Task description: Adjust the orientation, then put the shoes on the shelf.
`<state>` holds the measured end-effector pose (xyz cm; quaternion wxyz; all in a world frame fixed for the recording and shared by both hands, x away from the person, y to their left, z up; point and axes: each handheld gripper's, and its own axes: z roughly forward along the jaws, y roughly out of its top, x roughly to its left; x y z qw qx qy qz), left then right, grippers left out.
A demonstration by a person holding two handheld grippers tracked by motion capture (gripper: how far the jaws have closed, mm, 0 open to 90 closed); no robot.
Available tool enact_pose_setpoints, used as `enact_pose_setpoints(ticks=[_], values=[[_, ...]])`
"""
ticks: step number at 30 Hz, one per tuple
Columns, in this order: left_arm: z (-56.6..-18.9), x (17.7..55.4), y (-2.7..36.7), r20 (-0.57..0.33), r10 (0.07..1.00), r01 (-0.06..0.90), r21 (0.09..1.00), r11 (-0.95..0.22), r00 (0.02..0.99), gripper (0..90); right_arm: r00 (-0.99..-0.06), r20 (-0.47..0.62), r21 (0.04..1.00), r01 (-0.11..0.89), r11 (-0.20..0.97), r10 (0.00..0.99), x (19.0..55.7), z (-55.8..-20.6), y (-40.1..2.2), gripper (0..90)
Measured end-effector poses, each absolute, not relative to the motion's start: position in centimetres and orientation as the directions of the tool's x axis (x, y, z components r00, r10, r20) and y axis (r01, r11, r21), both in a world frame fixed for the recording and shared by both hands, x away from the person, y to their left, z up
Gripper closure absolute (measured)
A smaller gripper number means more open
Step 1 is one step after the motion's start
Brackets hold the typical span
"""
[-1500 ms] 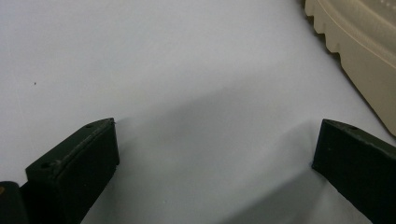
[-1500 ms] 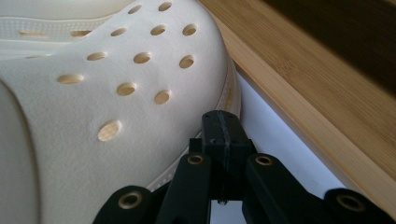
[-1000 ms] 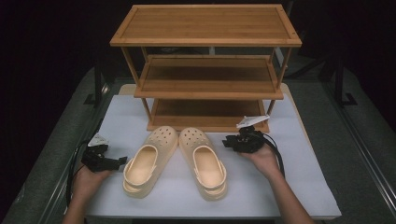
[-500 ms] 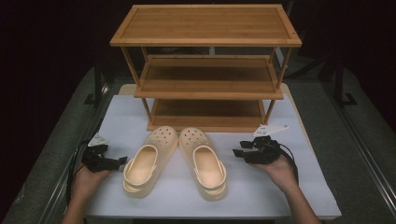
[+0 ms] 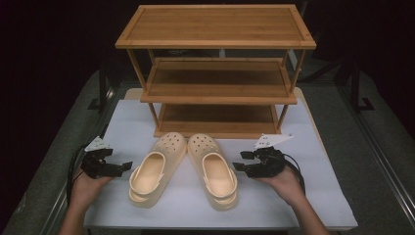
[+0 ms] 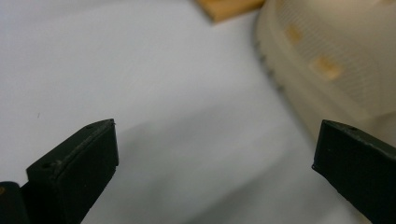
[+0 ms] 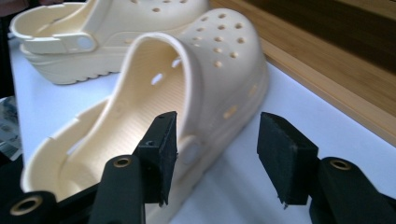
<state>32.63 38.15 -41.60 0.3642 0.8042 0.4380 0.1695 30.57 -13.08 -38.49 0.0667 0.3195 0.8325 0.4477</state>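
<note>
Cream clogs [image 5: 183,169] lie side by side on the white surface [image 5: 313,196] before a wooden rack [image 5: 215,73]. Left hand-held gripper [image 5: 128,166] and right hand-held gripper [image 5: 241,160] flank them, jaws apart, holding nothing.

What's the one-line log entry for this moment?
left tongs: open, beside left clog | right tongs: open, beside right clog | shelf rack: bare

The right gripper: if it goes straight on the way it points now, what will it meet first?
Most likely the side wall of the nearer clog. The open right gripper points at it from close by, though the exact gap between them is unclear.
</note>
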Motion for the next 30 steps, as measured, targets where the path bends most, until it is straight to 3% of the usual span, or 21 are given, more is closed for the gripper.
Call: enact_pose_setpoints(ticks=[12,17,22,26,30], values=[[-37.4,31.0,34.5,-0.072,0.706,0.468,0.795,-0.386,0.704,0.0,-0.804,0.174,0.796,0.455,0.399,0.569,30.5,-38.1,-11.5,44.7],[-37.5,30.7,33.0,-0.066,0.664,0.437,0.801,-0.41,0.745,14.2,-0.811,0.169,0.79,0.451,0.416,0.56,30.6,-38.4,-10.5,44.2],[-38.0,30.9,31.9,-0.059,0.648,0.431,0.792,-0.433,0.759,15.8,-0.817,0.163,0.785,0.447,0.429,0.553,30.8,-38.9,-9.8,43.9],[-38.3,31.3,31.5,-0.047,0.635,0.416,0.792,-0.446,0.771,33.3,-0.813,0.162,0.78,0.453,0.432,0.56,31.1,-39.3,-9.3,44.3],[-38.5,31.8,31.0,-0.03,0.631,0.408,0.787,-0.463,0.775,38.8,-0.811,0.156,0.781,0.451,0.433,0.563,31.3,-39.5,-9.1,46.8]])
